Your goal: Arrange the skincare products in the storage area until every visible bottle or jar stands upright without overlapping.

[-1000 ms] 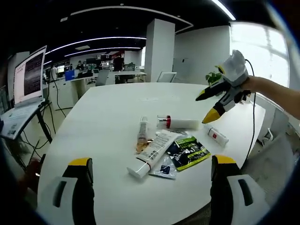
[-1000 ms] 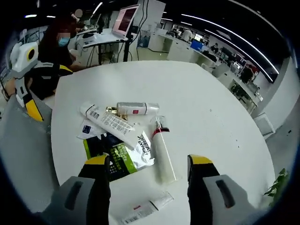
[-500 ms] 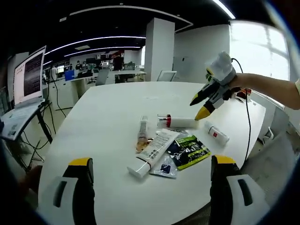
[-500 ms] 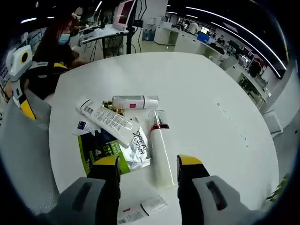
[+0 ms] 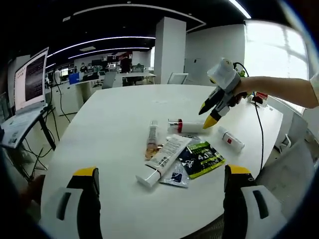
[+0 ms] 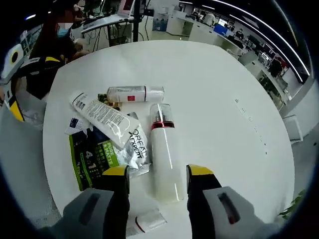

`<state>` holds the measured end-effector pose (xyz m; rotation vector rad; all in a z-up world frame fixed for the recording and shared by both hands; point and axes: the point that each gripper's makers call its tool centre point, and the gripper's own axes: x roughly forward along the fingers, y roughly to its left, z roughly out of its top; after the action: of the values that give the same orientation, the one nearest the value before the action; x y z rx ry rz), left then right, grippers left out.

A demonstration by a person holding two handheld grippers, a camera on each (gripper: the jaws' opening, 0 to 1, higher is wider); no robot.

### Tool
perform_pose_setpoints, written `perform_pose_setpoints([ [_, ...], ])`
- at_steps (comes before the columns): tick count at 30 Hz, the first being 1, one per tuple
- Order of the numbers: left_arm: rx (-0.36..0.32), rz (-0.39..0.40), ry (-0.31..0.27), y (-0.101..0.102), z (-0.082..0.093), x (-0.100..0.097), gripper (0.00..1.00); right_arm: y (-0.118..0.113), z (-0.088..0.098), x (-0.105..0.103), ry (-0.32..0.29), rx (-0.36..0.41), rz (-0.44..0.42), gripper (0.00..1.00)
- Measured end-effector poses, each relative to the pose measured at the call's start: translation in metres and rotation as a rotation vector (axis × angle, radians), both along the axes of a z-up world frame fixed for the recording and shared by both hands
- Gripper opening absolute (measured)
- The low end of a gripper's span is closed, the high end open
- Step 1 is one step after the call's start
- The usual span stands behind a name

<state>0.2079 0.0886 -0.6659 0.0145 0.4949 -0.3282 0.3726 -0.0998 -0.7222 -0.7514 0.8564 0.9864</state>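
Observation:
A white bottle with a red band (image 6: 163, 154) lies flat on the white round table (image 6: 219, 84). Its lower end sits between the jaws of my right gripper (image 6: 158, 172), which is open and stands apart from it on both sides. Beside it lie a small clear-capped bottle (image 6: 134, 93), a long white tube (image 6: 107, 119), a silver sachet (image 6: 135, 148) and a green sachet (image 6: 94, 159). In the left gripper view the right gripper (image 5: 206, 115) hovers just over the bottle (image 5: 192, 127). My left gripper (image 5: 160, 172) is open near the table's edge, short of the white tube (image 5: 162, 162).
A small white tube (image 5: 230, 140) lies right of the pile, close to the rim. A laptop on a stand (image 5: 30, 79) is off the table's left side. A seated person (image 6: 55, 40) is beyond the far edge. Bare tabletop (image 5: 114, 109) stretches behind the products.
The right gripper has come down and forward over the white bottle, and its jaws have narrowed a little. The left gripper has stayed where it was.

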Motion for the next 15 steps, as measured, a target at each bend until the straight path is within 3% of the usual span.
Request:
perform_pose_setpoints([
  [6, 0.002, 0.004, 0.007, 0.001, -0.002, 0.0, 0.98, -0.001, -0.015, 0.005, 0.022, -0.068, 0.034, 0.43],
  [15, 0.008, 0.0, 0.017, 0.0, -0.004, -0.001, 0.97, -0.001, -0.028, 0.011, 0.057, -0.112, 0.037, 0.41],
])
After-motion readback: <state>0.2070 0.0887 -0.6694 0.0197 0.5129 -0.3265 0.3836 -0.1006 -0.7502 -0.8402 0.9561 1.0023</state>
